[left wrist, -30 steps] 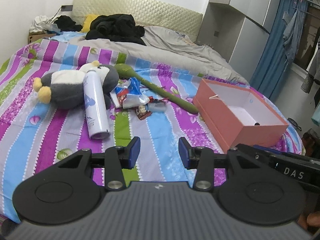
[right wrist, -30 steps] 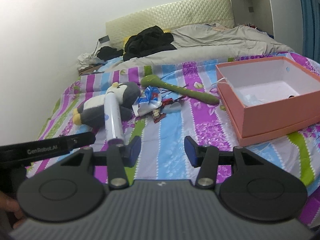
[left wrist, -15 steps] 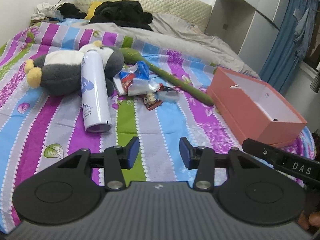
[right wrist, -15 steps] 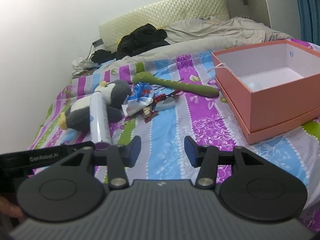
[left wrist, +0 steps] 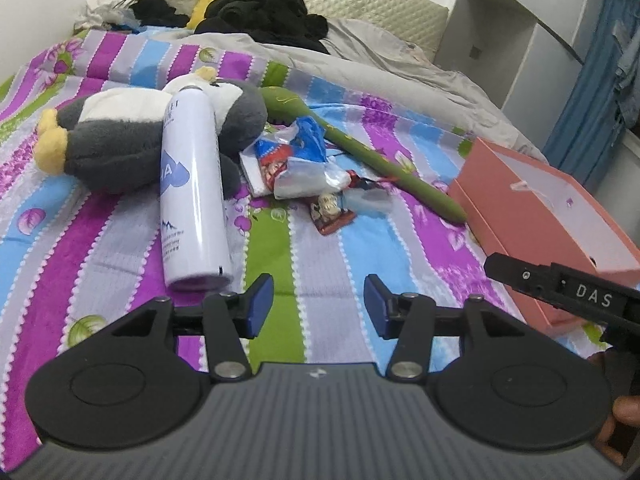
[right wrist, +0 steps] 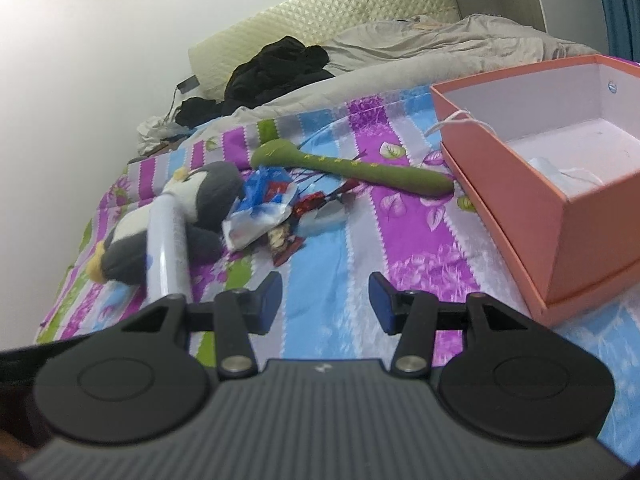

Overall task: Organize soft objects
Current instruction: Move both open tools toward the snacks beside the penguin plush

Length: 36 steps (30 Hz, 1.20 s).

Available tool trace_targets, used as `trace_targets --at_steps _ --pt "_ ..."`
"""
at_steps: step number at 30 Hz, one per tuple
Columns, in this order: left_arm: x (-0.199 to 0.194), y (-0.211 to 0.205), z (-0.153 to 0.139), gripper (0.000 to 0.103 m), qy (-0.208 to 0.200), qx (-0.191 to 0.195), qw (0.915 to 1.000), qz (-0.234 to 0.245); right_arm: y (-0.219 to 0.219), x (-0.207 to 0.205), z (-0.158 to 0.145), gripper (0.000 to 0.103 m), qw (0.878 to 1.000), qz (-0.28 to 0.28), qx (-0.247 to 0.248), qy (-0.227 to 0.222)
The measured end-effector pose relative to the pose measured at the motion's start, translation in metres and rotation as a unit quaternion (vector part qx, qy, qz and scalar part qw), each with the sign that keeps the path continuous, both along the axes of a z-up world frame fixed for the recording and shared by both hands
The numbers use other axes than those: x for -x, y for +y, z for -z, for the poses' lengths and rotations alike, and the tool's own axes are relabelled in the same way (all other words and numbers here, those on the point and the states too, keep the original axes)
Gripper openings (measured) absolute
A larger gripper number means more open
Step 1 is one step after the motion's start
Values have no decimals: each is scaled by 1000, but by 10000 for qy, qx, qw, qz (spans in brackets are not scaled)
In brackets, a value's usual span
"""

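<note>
Assessing hazards, largest item first:
Bedspread [left wrist: 100, 240]: striped and soft; a fingertip driven too low may snag the cloth and drag nearby items with it.
Pink box [right wrist: 560, 216]: open, on the robot's right of the bed, well apart from the pile; likely the destination. A carried load striking the near wall could shift it.
Plush penguin [left wrist: 132, 148]: lies at left with the spray can across it. Lifting it first would probably roll the can away.
Spray can [left wrist: 192, 184]: rigid, round, resting on the penguin and the bedspread; liable to roll if nudged.
Green plush stick [right wrist: 360, 170]: lies between pile and box; long, so a grip at one end may let it droop and sweep wrappers.
Snack wrappers [left wrist: 296, 164]: loose and thin; easily caught by mistake.
Left gripper [left wrist: 318, 304]: jaws wide, nothing held, low over the bedspread just short of the can.
Right gripper [right wrist: 324, 300]: jaws wide, nothing held; view blurred, so aim is uncertain.
</note>
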State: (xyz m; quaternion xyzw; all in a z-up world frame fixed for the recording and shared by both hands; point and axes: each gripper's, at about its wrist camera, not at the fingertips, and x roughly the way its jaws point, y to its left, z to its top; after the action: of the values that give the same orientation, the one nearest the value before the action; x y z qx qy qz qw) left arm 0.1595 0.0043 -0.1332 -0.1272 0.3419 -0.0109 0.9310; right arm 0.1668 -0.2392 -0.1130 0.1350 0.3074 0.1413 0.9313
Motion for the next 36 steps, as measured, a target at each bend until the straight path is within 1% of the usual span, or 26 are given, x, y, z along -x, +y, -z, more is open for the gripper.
trace_targets --at_steps 2,7,10,13,15,18,22,26,28,29,31,32,34,36 --pt "-11 3 3 57 18 71 10000 -27 1 -14 3 51 10000 5 -40 11" --pt "-40 4 13 57 83 40 9999 -82 4 -44 12 51 10000 -24 -21 21" --pt "-55 3 21 57 132 43 9998 -113 10 -61 21 51 9999 -141 4 57" --pt "-70 1 29 57 168 83 9997 -171 13 -80 34 51 9996 -233 -25 168" --pt "-80 1 35 57 179 189 9994 -220 15 -92 43 51 9992 -292 -41 263" --pt "-95 -3 43 57 204 274 9991 -257 16 -109 52 51 9984 -385 -192 371" --pt "-115 -8 54 57 218 323 9988 -307 14 -135 59 51 9980 -397 -257 411" --pt "-136 -11 63 57 200 401 9983 -372 10 -159 64 51 9967 -460 -441 511" --pt "-145 -11 68 57 201 417 9982 -386 12 -171 63 52 9970 -498 -406 427" --pt "-149 -11 70 57 182 426 9982 -374 15 -176 64 51 9971 -564 -377 340" --pt "-156 -10 73 57 137 436 9981 -404 20 -187 72 51 9962 -671 -323 451" --pt "-159 -9 75 57 108 464 9980 -423 20 -190 77 50 9958 -656 -378 518" --pt "-166 -5 78 57 70 566 9974 -442 20 -194 84 50 9953 -644 -410 593" --pt "-172 -3 82 57 90 713 9964 -443 22 -194 86 50 9950 -783 -313 527"
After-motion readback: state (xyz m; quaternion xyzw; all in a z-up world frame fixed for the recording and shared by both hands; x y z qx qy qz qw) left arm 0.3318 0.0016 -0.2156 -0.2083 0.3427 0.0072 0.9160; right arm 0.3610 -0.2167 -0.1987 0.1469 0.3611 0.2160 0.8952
